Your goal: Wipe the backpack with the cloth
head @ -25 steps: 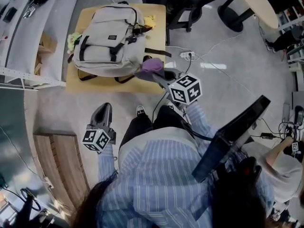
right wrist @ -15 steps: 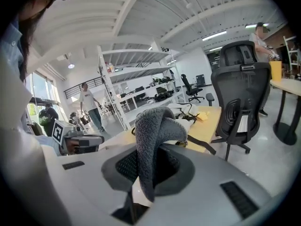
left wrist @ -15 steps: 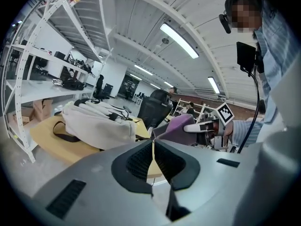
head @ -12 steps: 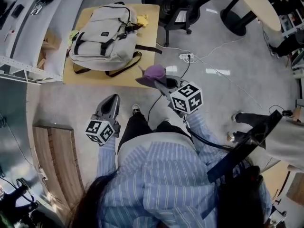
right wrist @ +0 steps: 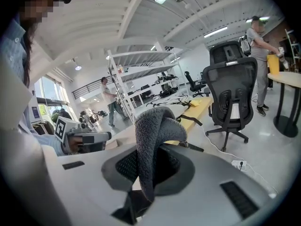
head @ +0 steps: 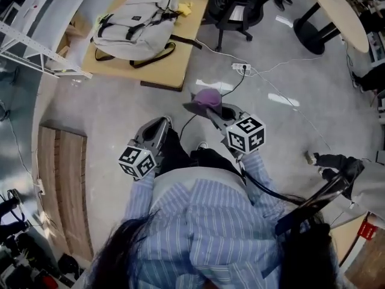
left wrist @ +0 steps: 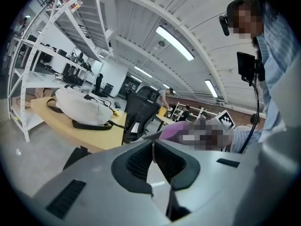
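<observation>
The pale grey backpack [head: 135, 24] lies flat on a low wooden table [head: 171, 71] at the top of the head view, well away from both grippers. My right gripper [head: 207, 108] is shut on the purple cloth [head: 208, 97], held over the floor short of the table. In the right gripper view the cloth [right wrist: 153, 135] loops up out of the jaws. My left gripper [head: 159, 125] is shut with nothing in it, pointing toward the table. From the left gripper view, the backpack [left wrist: 82, 107] lies on the table [left wrist: 89, 133] beyond the closed jaws.
A black office chair [head: 234, 8] stands right of the table. A power strip [head: 242, 67] and cables lie on the floor. White shelving [head: 36, 38] runs along the left, and a wooden board [head: 63, 185] lies beside me. Another person [head: 349, 167] stands at the right.
I have backed away from the table: the backpack and table have slid up and away in the head view. Both grippers now hang over bare floor, the cloth still held.
</observation>
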